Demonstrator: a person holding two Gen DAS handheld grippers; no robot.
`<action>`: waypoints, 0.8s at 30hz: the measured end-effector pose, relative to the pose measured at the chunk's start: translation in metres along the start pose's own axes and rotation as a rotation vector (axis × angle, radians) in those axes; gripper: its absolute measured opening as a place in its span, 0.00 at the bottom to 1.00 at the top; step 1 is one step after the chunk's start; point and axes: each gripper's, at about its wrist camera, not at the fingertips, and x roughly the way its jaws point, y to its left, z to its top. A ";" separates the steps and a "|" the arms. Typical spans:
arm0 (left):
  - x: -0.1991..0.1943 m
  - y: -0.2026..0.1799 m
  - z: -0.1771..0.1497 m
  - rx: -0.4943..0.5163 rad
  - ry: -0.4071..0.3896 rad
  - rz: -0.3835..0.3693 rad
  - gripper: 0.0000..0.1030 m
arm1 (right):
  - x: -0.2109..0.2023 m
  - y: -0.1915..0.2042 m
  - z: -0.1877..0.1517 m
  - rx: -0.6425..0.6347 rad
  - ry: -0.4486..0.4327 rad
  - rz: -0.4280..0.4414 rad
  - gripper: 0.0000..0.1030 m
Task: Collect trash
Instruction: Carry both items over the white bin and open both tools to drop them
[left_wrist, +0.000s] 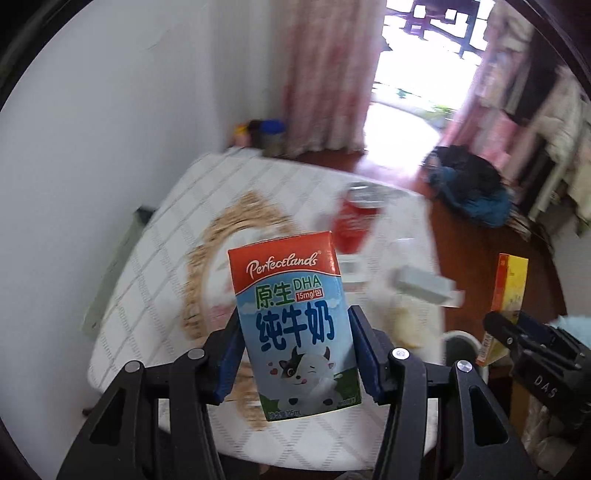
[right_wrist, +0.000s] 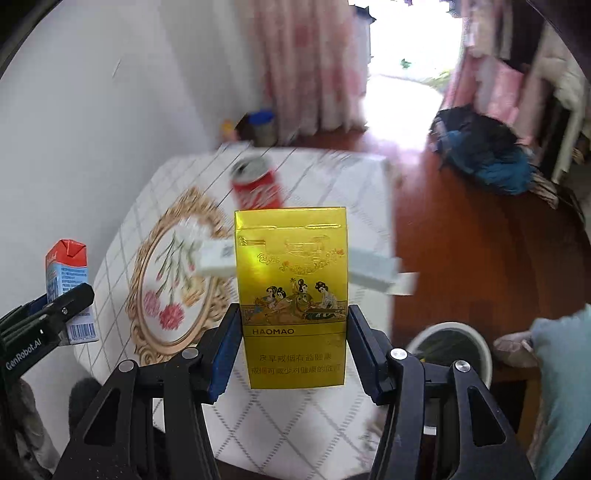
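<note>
left gripper (left_wrist: 295, 332) pinches a milk carton (left_wrist: 291, 317), right gripper (right_wrist: 291, 332) pinches a yellow cigarette pack (right_wrist: 291, 295), both held above the table (right_wrist: 332, 177); carrying step, next likely over the white bin (right_wrist: 484, 354), then release

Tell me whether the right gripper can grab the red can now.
Probably not yet: the right gripper is shut on the yellow cigarette pack, so its jaws are full. The red can stands unblocked on the table.

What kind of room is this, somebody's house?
Probably a room in a home: pink curtains hang by a bright doorway, a small table wears a checked cloth, and clothes lie heaped on the wooden floor.
</note>
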 end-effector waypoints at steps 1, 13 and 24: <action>-0.001 -0.013 0.002 0.018 0.000 -0.021 0.49 | -0.010 -0.012 -0.003 0.021 -0.018 -0.010 0.56; 0.046 -0.193 -0.014 0.295 0.123 -0.265 0.49 | -0.043 -0.185 -0.071 0.284 -0.025 -0.181 0.56; 0.140 -0.301 -0.034 0.390 0.476 -0.510 0.49 | 0.012 -0.306 -0.143 0.491 0.127 -0.221 0.56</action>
